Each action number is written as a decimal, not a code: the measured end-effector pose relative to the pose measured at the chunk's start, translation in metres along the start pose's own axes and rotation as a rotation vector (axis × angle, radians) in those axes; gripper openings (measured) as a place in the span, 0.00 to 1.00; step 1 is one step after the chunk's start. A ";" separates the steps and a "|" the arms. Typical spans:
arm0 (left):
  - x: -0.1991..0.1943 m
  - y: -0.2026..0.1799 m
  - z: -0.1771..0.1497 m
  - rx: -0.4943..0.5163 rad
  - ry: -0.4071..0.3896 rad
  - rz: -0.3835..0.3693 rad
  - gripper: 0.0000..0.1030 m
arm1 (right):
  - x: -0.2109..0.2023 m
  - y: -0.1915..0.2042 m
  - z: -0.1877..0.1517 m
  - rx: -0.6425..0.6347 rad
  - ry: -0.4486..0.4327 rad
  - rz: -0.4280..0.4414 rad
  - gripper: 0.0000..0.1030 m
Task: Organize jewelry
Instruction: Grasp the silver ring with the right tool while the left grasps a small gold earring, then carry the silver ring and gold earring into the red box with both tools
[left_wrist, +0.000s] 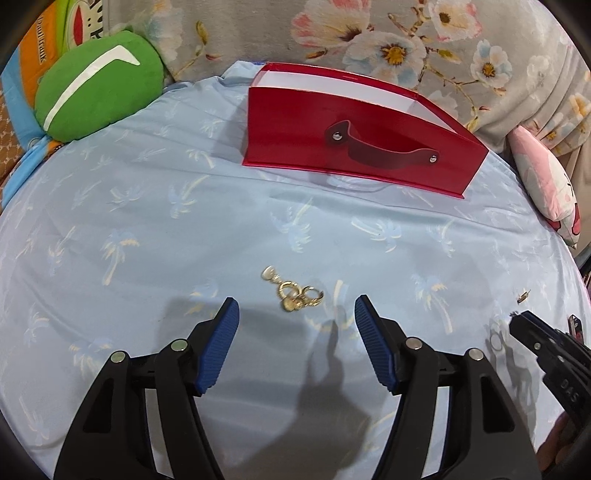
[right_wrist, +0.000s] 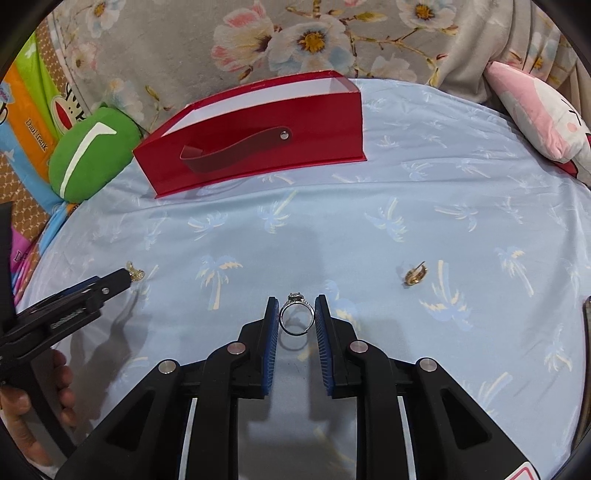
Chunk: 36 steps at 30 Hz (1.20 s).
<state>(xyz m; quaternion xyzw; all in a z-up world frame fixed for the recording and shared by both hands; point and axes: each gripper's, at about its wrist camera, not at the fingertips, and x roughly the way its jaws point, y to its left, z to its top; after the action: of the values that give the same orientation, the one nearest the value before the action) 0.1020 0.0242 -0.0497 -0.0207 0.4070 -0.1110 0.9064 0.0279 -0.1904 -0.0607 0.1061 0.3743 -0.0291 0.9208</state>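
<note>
Your right gripper (right_wrist: 296, 314) pinches the silver ring (right_wrist: 296, 318) across its band (light, stiff, slippery); left gripper (left_wrist: 296, 314) gapes empty.

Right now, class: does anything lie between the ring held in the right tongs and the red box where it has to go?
Nothing visible does. The right tongs grip the ring, and only bare blue sheet lies between it and the red box. The gold earring sits off to the right, clear of that path.

Red box (left_wrist: 354, 125) interior hidden behind its front wall. Gold jewelry cluster (left_wrist: 293, 291) too tangled, small to sort into pcs. Pink pillow (right_wrist: 535, 110) at bed's far right corner cut off by frame edge.
</note>
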 end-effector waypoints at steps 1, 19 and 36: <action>0.003 -0.001 0.001 0.001 0.003 0.000 0.57 | -0.002 -0.001 0.000 0.003 -0.004 0.002 0.18; 0.002 -0.014 -0.009 0.049 0.018 -0.098 0.03 | -0.007 -0.005 0.000 0.021 -0.015 0.013 0.19; -0.041 -0.019 -0.006 0.050 -0.054 -0.163 0.03 | -0.023 0.003 0.007 0.003 -0.058 0.044 0.19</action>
<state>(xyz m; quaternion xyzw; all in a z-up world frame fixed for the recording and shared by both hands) 0.0680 0.0154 -0.0212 -0.0342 0.3764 -0.1940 0.9053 0.0168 -0.1899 -0.0393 0.1149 0.3451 -0.0123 0.9314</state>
